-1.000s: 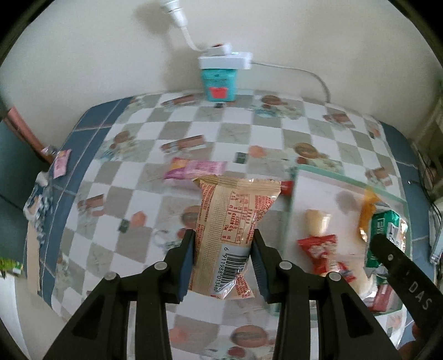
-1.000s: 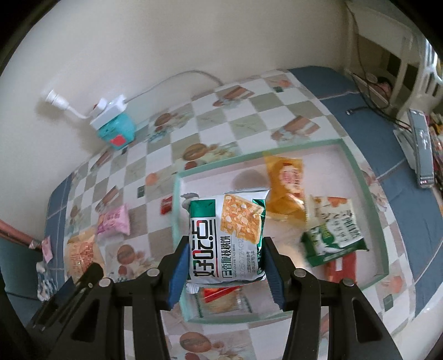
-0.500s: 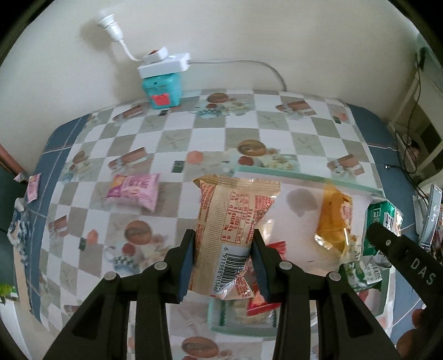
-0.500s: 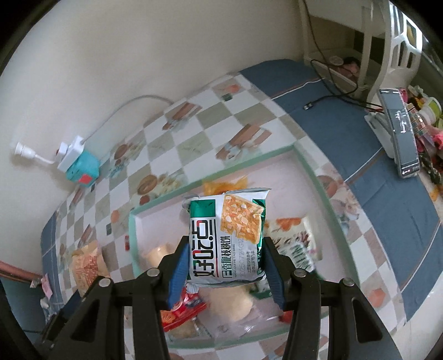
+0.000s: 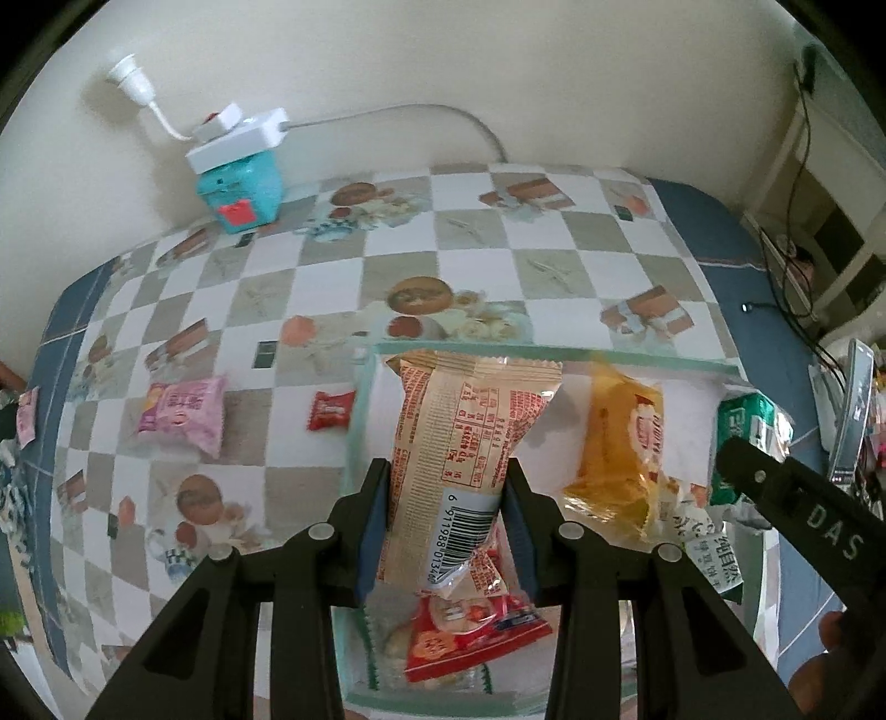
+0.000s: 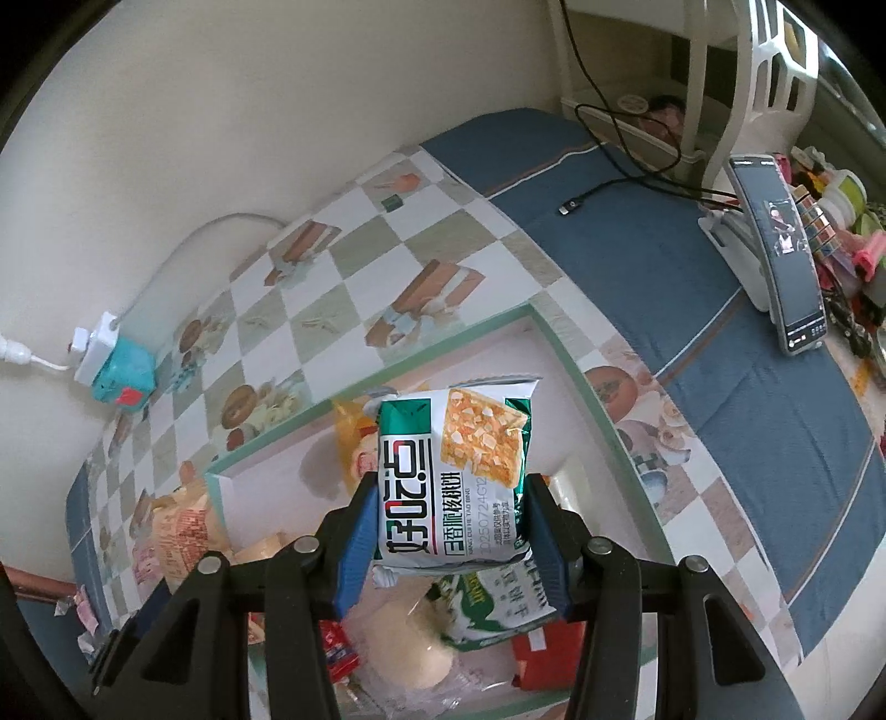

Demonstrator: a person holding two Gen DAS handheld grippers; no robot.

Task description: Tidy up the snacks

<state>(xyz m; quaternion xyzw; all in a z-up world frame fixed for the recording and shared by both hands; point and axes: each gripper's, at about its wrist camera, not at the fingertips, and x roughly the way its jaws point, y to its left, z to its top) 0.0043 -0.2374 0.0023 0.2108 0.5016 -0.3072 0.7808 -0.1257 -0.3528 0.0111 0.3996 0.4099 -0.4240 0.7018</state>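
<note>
wall [image 5: 443, 50]: cream | table [image 5: 554, 260]: checkered cloth, blue edge | daylight

Each camera sits just behind its own tongs and looks steeply down along them, close above the surface. Both views share the green-rimmed tray [image 5: 554, 354] [image 6: 603, 410], the turquoise box [image 5: 241, 188] [image 6: 124, 382] at the wall, and the checked cloth [image 5: 332, 266] [image 6: 354, 260].

1. The beige packet [image 5: 470, 443] hides part of the tray [image 5: 554, 354] floor behind it.
2. The green-and-white packet [image 6: 451, 476] covers most of an orange packet [image 6: 351, 437].
3. The phone [image 5: 853, 410] is cut by the picture's right edge.
4. The red packet's [image 5: 470, 631] print is too blurred to read.
</note>
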